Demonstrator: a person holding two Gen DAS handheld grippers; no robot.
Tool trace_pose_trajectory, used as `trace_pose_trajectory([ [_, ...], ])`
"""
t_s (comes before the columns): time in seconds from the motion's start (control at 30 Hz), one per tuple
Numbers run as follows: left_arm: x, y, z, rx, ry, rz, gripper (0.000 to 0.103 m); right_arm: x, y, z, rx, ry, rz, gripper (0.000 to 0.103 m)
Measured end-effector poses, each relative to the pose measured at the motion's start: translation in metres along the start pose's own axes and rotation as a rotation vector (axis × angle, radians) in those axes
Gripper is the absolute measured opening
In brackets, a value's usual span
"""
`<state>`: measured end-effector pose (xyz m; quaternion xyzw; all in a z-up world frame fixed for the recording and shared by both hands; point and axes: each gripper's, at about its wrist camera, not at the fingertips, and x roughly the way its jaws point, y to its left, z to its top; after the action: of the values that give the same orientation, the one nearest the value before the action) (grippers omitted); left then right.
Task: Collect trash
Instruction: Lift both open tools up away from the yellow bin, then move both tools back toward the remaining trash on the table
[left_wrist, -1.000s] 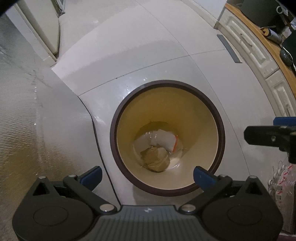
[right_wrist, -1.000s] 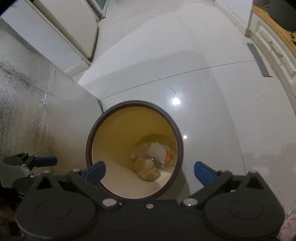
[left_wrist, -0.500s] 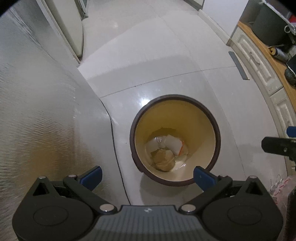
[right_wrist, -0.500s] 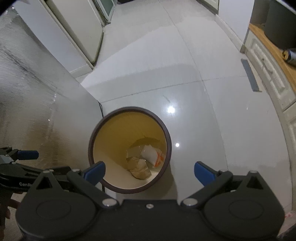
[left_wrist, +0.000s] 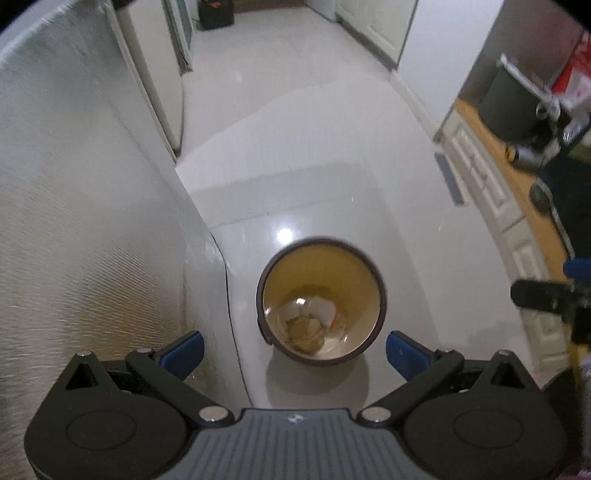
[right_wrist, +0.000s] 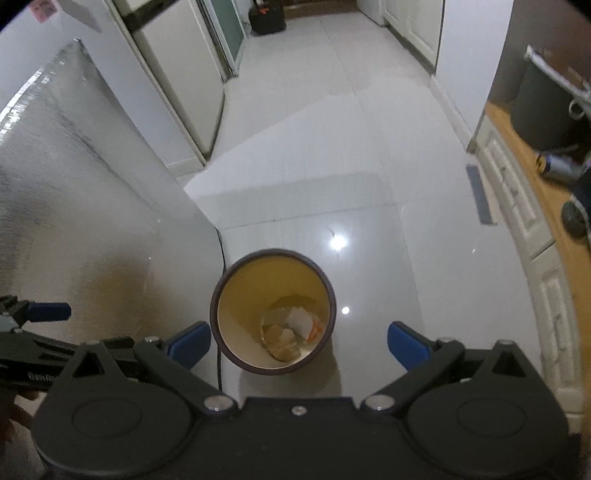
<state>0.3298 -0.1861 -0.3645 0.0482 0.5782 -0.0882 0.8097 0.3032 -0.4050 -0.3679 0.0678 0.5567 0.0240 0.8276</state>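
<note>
A round bin (left_wrist: 380, 295) with a dark rim and yellow inside stands on the white floor, also seen in the right wrist view (right_wrist: 229, 291). At its bottom lie crumpled brown paper (left_wrist: 304, 332) (right_wrist: 282, 341) and white scraps with an orange bit (left_wrist: 321, 306) (right_wrist: 301, 321). My left gripper (left_wrist: 293, 349) hangs high above the bin, open and empty. My right gripper (right_wrist: 299, 345) is likewise open and empty above it. Each gripper shows at the edge of the other's view: the right one (left_wrist: 546, 291), the left one (right_wrist: 37, 314).
A shiny metal-faced surface (left_wrist: 81, 221) (right_wrist: 85, 229) rises at the left, close to the bin. White cabinets with a wooden counter (left_wrist: 517, 206) (right_wrist: 524, 221) holding dark objects run along the right. A tiled corridor (right_wrist: 325, 92) leads away ahead.
Both grippers have risen well away from the bin, which now looks much smaller. Both stay open and empty. The trash in the bin has not moved.
</note>
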Motion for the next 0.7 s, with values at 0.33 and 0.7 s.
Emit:
trace_pose_trajectory([
  [0.33,-0.118,-0.014,0.016,-0.050,-0.146,-0.016,0.103,-0.115,-0.004,0.019,-0.018,-0.080,-0.031,0.103],
  [0.7,-0.228,-0.003,0.011,-0.151,-0.286,-0.048,0.103,-0.235,0.002,0.037,-0.072,-0.225,-0.029,0.103],
])
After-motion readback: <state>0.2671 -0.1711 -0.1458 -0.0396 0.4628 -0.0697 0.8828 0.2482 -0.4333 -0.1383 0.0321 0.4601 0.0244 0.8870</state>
